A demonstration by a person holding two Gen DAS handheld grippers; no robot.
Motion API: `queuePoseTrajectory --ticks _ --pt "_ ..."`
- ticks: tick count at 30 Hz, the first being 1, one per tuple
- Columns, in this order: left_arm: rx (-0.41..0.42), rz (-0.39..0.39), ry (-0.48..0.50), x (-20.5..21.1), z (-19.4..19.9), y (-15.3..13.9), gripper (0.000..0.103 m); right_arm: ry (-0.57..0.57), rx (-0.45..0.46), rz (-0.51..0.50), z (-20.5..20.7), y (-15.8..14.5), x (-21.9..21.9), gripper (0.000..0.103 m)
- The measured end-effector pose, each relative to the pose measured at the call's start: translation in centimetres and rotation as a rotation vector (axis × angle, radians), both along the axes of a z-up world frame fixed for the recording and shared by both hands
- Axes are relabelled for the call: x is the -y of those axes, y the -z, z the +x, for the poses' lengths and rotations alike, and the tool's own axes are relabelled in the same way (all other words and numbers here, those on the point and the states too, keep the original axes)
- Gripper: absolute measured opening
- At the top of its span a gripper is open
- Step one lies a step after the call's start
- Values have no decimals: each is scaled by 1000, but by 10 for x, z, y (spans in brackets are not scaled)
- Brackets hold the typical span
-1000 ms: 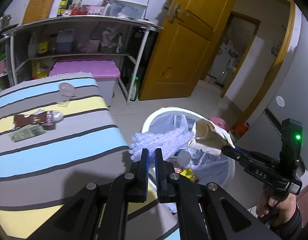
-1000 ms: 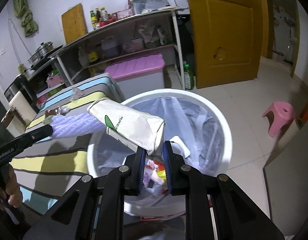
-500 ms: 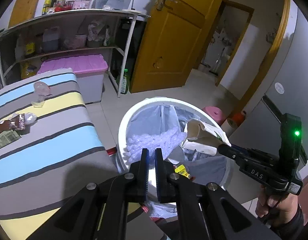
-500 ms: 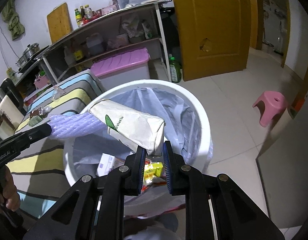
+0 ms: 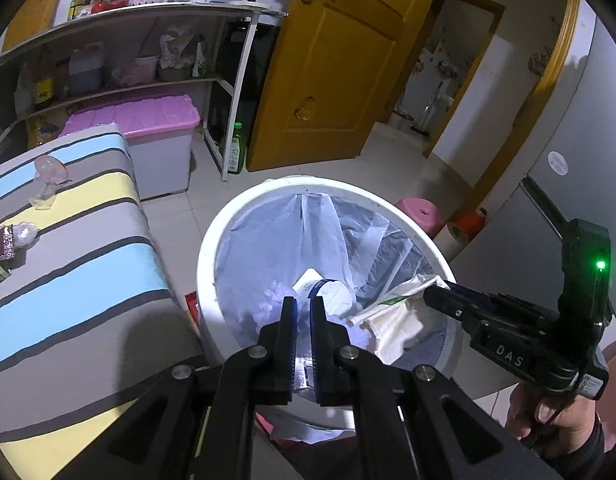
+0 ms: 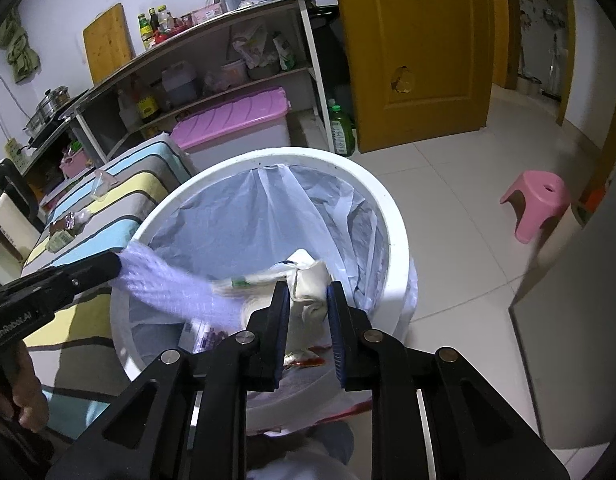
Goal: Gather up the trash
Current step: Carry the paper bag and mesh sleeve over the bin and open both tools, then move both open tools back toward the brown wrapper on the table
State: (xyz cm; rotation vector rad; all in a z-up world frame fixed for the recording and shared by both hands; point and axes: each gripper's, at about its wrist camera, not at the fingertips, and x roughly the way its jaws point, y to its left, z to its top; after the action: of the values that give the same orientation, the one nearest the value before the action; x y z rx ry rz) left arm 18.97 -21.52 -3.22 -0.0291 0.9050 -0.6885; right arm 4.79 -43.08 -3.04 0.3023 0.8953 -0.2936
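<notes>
Both grippers are over the white bin point(image 6: 396, 248), angled down into the liner. Left gripper point(image 5: 302, 312) comes in from the striped table point(image 5: 68, 280) side, fingers nearly together and pinching the purple foam wrap point(image 6: 168, 284), which runs long from its tips out across the bin mouth toward the right one, motion-blurred. Right gripper point(image 6: 308, 296) has its fingers set a bit apart with the crumpled white paper bag point(image 6: 308, 284) between them; can't tell if they're still gripping it. The bag hangs down inside the bin, above the other trash.

White bin point(image 5: 206, 248), pink stool point(image 6: 538, 196), blue-yellow-grey striped cloth point(image 5: 68, 248).
</notes>
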Motion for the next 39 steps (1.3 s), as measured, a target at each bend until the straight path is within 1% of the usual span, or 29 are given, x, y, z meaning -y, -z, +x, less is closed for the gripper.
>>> queuePoseTrajectory --ticks 4,8,9,15,21,29,39 --pt "-14 1 -4 0 1 2 6 -2 6 3 -1 0 0 23" --pt "-18 2 -8 -3 0 1 6 -4 18 -5 -1 -2 -4 33" --pt "-17 2 -7 -2 0 1 6 -6 21 -6 -1 -3 -4 34" --pt "2 5 -10 -7 -5 -3 6 -13 27 -5 0 -6 -9 35" --pt "23 -5 -39 -20 -16 -12 6 -34 46 1 -3 -13 -22 35" --pt "46 -8 -70 -44 -31 -20 6 -106 76 25 -6 -23 -51 35" --pt "89 -3 -136 -82 -53 -34 6 -206 106 46 -5 -33 -94 35"
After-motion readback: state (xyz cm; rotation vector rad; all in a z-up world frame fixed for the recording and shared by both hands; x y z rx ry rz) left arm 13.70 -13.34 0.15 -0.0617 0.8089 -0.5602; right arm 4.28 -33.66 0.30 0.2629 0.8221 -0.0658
